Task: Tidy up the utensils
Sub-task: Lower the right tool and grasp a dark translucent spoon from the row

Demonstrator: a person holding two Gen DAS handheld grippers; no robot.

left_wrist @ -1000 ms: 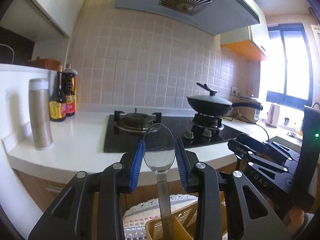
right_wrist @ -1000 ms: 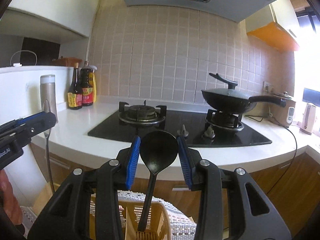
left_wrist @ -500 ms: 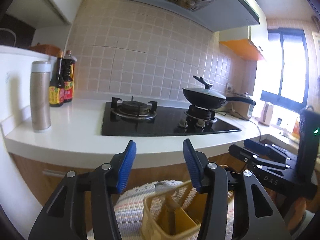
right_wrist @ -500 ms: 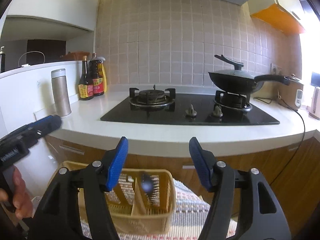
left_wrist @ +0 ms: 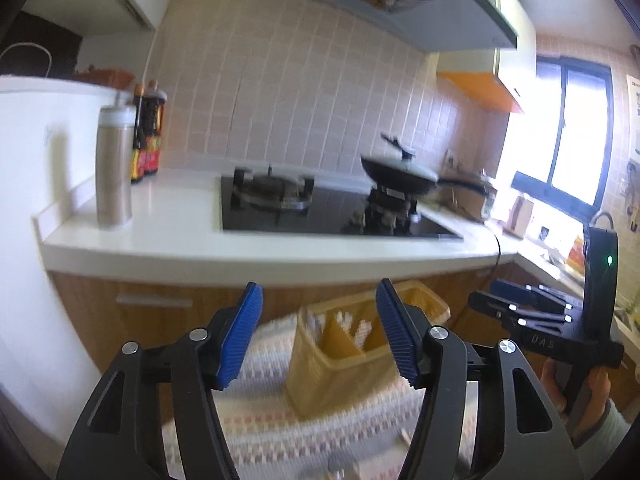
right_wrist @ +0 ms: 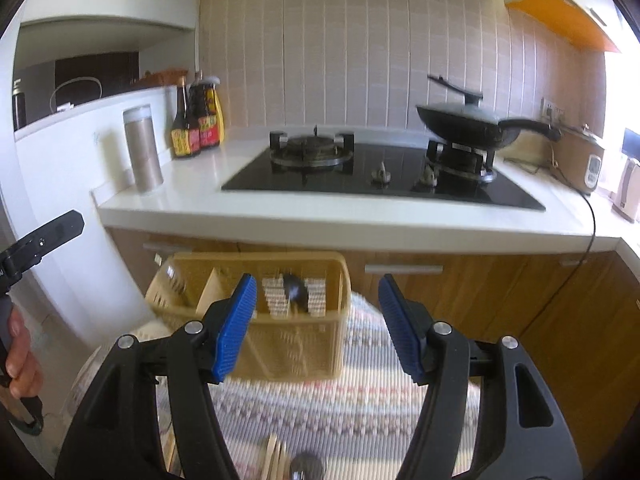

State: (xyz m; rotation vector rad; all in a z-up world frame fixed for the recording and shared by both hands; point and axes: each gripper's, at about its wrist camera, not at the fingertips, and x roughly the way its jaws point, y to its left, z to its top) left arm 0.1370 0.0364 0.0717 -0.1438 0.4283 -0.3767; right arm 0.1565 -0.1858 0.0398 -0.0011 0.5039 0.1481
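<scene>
— Blue pads on your left gripper [left_wrist: 318, 330]: how do they stand?

— Its jaws are opening, and nothing sits between them. You see the yellow basket [left_wrist: 320, 376] through the gap, blurred, on the woven mat [left_wrist: 260, 424].

— And your right gripper [right_wrist: 316, 322]?

— Wide apart too, and you hold nothing with it. Past its pads the same basket [right_wrist: 304, 344] stands on the mat [right_wrist: 340, 412], with a black spoon [right_wrist: 294, 290] upright in the right-hand compartment. Whether a second spoon stands in the basket, you cannot tell through the blur.

— What lies beyond?

— A white counter [right_wrist: 360, 208] with a black hob [right_wrist: 384, 176], a lidded pan [right_wrist: 468, 126] on the right burner, sauce bottles [right_wrist: 196, 124] and a steel flask [right_wrist: 142, 150] at the left. At the bottom edge, some utensils [right_wrist: 288, 462] show, too blurred to name.
</scene>
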